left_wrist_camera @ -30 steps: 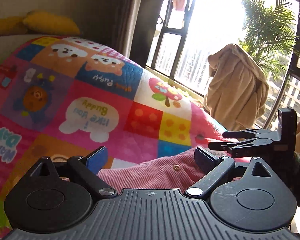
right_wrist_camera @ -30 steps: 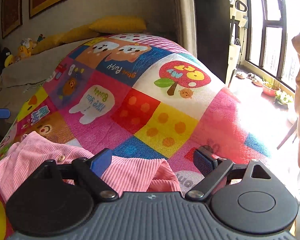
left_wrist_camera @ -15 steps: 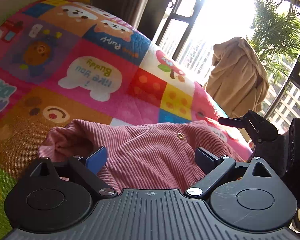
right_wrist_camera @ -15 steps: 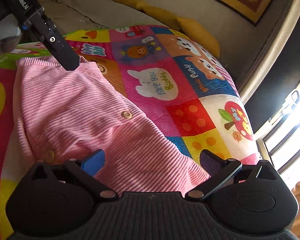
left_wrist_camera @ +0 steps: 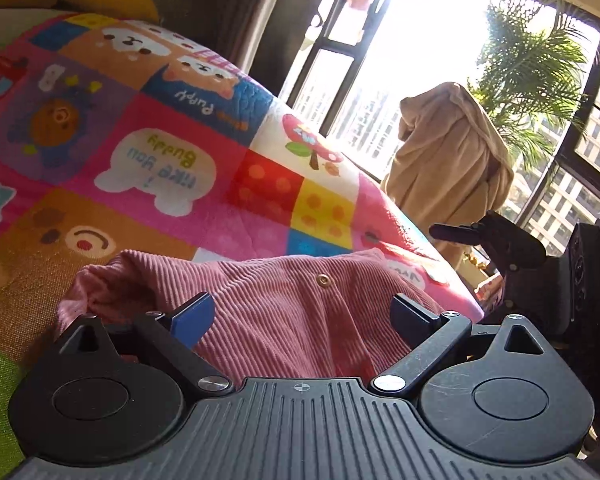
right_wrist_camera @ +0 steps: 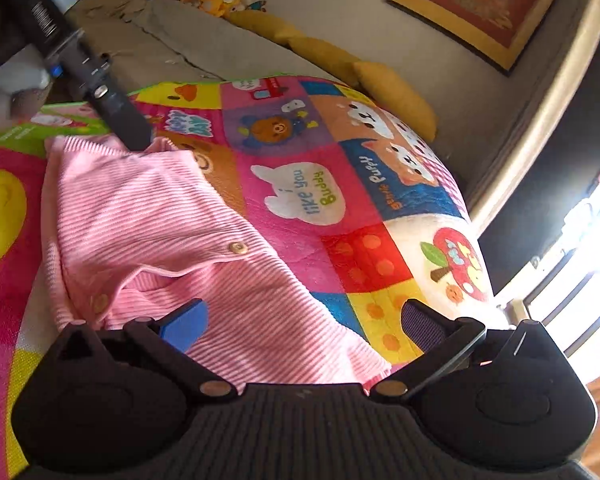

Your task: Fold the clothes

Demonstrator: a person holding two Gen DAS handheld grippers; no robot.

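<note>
A pink ribbed cardigan [right_wrist_camera: 156, 236] with wooden buttons lies partly spread on a colourful cartoon quilt [right_wrist_camera: 300, 196]. In the left wrist view the cardigan [left_wrist_camera: 280, 304] lies just beyond my open, empty left gripper [left_wrist_camera: 304, 316]. My right gripper [right_wrist_camera: 304, 320] is open and empty over the cardigan's near edge. The left gripper's fingers [right_wrist_camera: 128, 128] show in the right wrist view, resting on the cardigan's far corner. The right gripper's fingers [left_wrist_camera: 460, 234] show at the right of the left wrist view.
Yellow cushions [right_wrist_camera: 396, 96] and a beige sofa [right_wrist_camera: 204, 40] lie beyond the quilt. A tan robe [left_wrist_camera: 452, 168] hangs by the window beside a palm plant [left_wrist_camera: 540, 72]. Framed pictures [right_wrist_camera: 488, 4] hang on the wall.
Both grippers rose and pulled back, bringing the spread cardigan into view. The right gripper swung from facing the window to facing the sofa. Both stayed open.
</note>
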